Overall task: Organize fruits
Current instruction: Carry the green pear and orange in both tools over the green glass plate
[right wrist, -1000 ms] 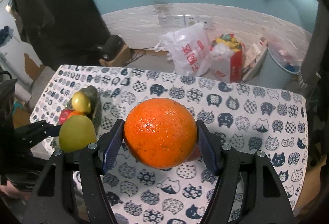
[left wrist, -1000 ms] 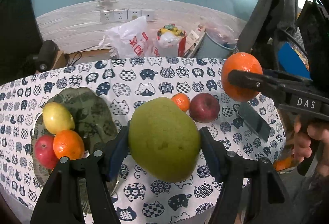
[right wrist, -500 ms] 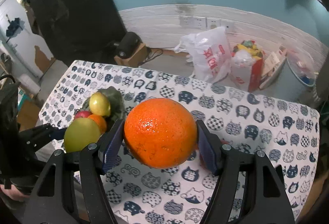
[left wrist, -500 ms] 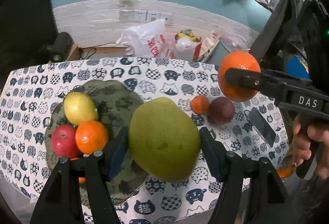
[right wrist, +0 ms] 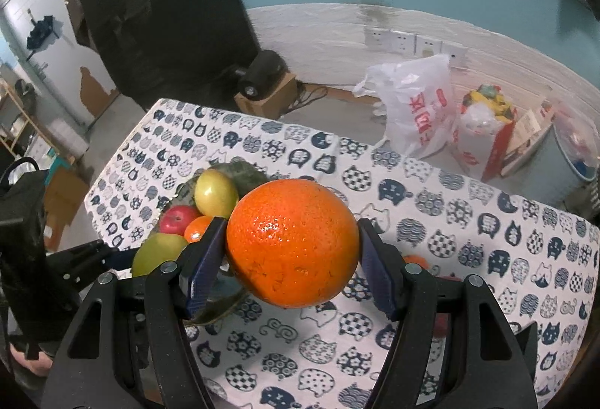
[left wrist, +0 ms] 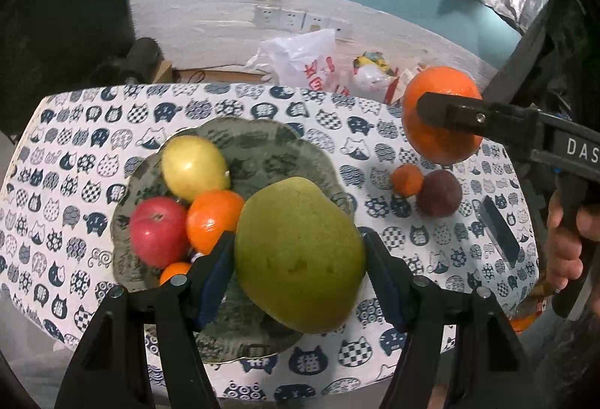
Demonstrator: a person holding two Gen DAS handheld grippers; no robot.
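Fruits are what I am gathering, and both my tools carry one: my left gripper pinches a big green pear-shaped fruit between its blue pads, and my right gripper is clamped on a large round orange. Over the last second the dark green scalloped plate has slid from the left edge of my left view to right beneath the green fruit, so I have carried it over the plate's near right part. That puts me at the point of lowering and letting go. On the plate already lie a yellow lemon-like fruit, a red apple, a smaller orange and a bit of another small orange one. A small tangerine and a dark red round fruit remain on the cat-patterned tablecloth, touching each other, well right of the plate. My right orange hangs above the cloth, awaiting its turn
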